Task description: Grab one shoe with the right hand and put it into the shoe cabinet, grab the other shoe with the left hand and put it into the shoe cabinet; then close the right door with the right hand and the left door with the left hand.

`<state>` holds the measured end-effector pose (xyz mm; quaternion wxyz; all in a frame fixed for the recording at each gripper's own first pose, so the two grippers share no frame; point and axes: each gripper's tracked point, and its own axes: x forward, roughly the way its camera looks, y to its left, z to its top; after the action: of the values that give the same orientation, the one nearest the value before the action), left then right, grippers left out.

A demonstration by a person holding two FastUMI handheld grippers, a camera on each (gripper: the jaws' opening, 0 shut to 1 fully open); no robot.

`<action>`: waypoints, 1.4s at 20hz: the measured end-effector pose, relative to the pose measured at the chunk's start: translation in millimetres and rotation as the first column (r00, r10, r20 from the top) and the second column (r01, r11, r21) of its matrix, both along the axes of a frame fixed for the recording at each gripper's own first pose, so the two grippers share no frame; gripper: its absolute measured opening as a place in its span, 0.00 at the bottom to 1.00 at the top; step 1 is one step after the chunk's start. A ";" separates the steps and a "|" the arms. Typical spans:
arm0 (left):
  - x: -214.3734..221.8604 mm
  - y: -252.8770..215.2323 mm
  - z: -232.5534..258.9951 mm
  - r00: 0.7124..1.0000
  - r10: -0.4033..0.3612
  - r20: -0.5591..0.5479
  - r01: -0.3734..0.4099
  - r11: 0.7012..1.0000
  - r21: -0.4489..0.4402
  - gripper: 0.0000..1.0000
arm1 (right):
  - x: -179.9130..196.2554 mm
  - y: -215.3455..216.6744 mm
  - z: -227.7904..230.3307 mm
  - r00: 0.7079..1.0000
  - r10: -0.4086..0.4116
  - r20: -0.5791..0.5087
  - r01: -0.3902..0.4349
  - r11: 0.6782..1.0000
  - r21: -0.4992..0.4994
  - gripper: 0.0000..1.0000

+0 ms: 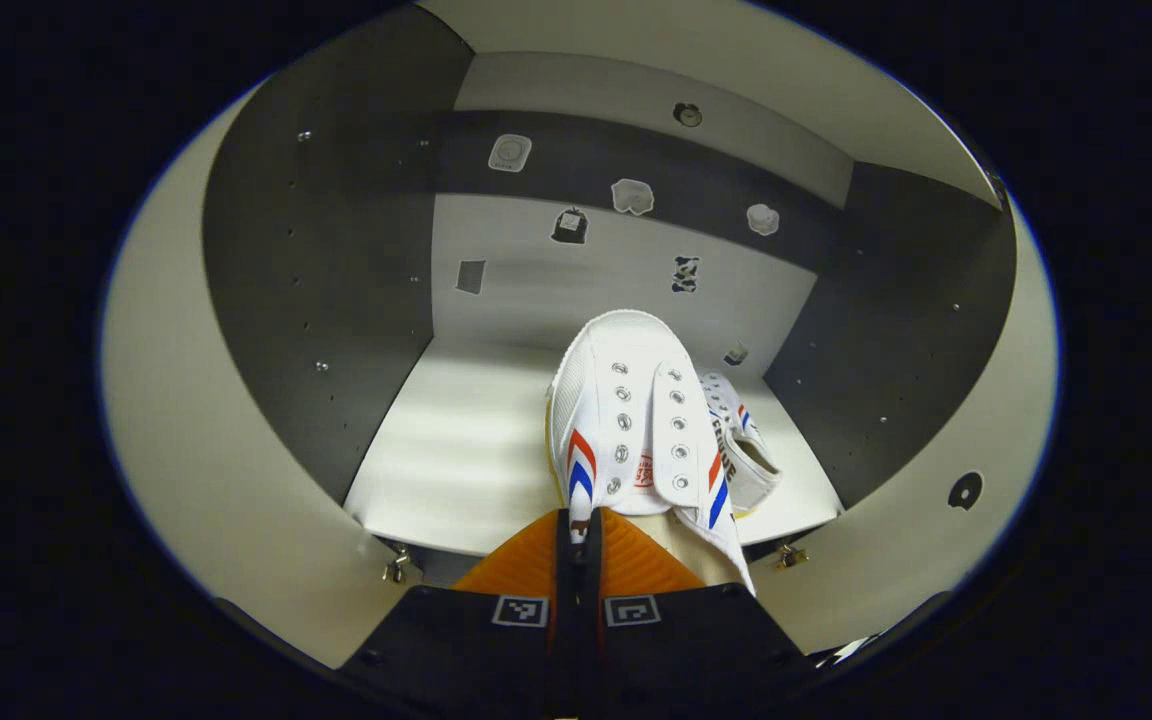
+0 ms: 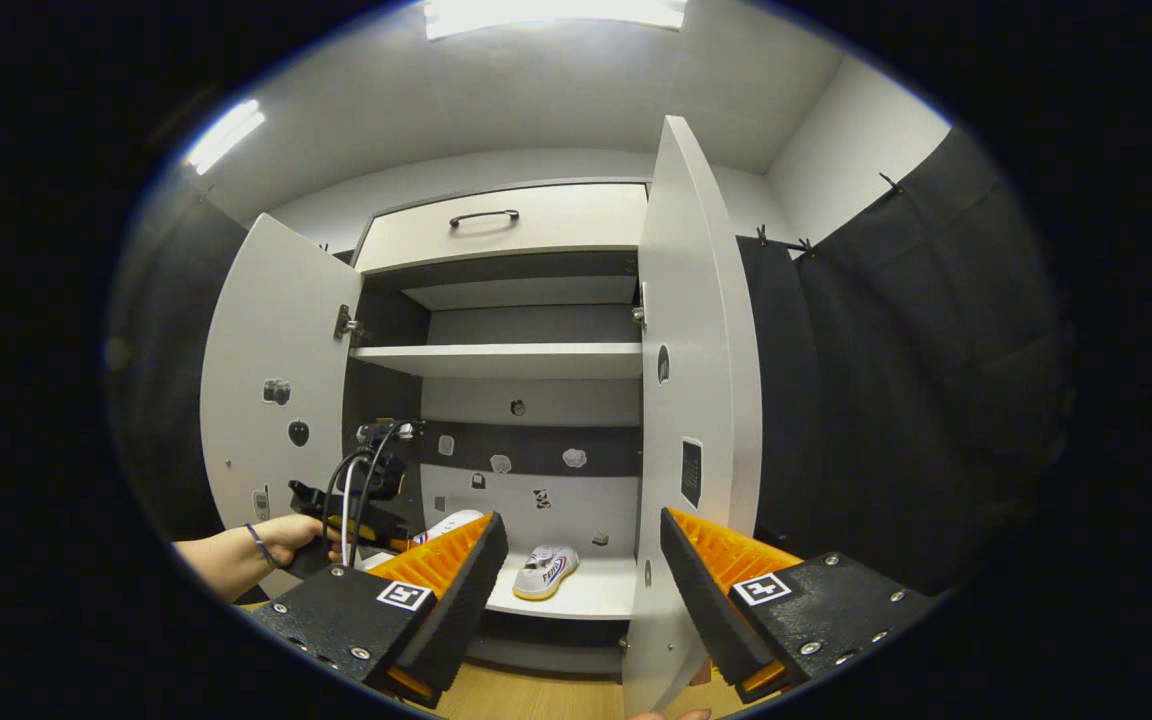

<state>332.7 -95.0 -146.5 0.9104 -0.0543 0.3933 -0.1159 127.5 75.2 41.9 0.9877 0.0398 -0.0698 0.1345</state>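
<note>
second shoe carried into the open cabinet

in the left gripper view, the left gripper (image 1: 577, 545) is seen closed on the side wall of a white canvas sneaker with red and blue stripes (image 1: 636, 420), both fingers pressed together on the fabric. the held sneaker is pointed toe-first into the bottom compartment of the grey-and-white shoe cabinet (image 1: 266, 300), above its pale bottom shelf (image 1: 456, 450). a second matching white sneaker (image 1: 741, 450) is seen lying on that shelf at about 3 o'clock from the held one, just beside it. small stickers are spread over the back wall.

in the right gripper view, the right gripper (image 2: 584, 590) is held wide open with nothing between its fingers, in front of the cabinet. the white right door (image 2: 696, 400) stands open at about 1 o'clock from the gripper, and the white left door (image 2: 271, 390) stands open at 10 o'clock. the resting sneaker (image 2: 546, 570) is seen on the bottom shelf. at 9 o'clock, a hand (image 2: 291, 540) is seen holding the left gripper at the cabinet mouth.
</note>
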 end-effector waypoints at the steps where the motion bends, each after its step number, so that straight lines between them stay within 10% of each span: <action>1: 12.8 -1.5 -5.8 1.000 0.002 -0.006 -0.002 1.000 0.008 0.06 | -0.4 1.0 -0.9 1.000 0.000 0.000 0.000 1.000 -0.002 0.93; 15: 51.1 -23.4 -66.7 0.994 -0.040 -0.098 0.044 0.998 0.042 0.10 | -18.9 12.3 -8.1 1.000 0.004 -0.030 -0.004 1.000 -0.005 0.93; 18: 51.1 -20.1 -45.1 0.999 -0.053 -0.006 0.053 0.997 0.061 0.37 | -26.6 13.7 -7.9 0.999 0.006 -0.035 -0.007 1.000 -0.011 0.93; 19: 45.9 -20.4 -38.0 0.998 -0.064 0.011 0.063 0.996 0.069 0.63 | -30.1 14.1 -7.7 0.999 0.009 -0.034 -0.010 1.000 -0.012 0.93; 21: 33.2 -24.5 -19.4 0.995 -0.083 0.060 0.079 0.995 0.068 0.65 | -36.4 13.3 -4.9 1.000 0.014 -0.028 -0.014 1.000 -0.010 0.93; 23: 15.3 -26.5 3.2 0.987 -0.113 0.118 0.104 0.991 0.081 0.98 | -42.0 9.2 -2.1 1.000 0.013 -0.025 -0.013 1.000 -0.011 0.93; 28: -33.0 -22.9 61.3 0.949 -0.122 0.290 0.094 0.990 0.109 0.98 | -53.4 -12.2 5.1 1.000 -0.011 -0.013 0.011 1.000 -0.026 0.93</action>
<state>299.7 -117.8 -85.2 0.9528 0.0281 0.2599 -0.1541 74.1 63.0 47.0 0.9892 0.0276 -0.0620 0.1298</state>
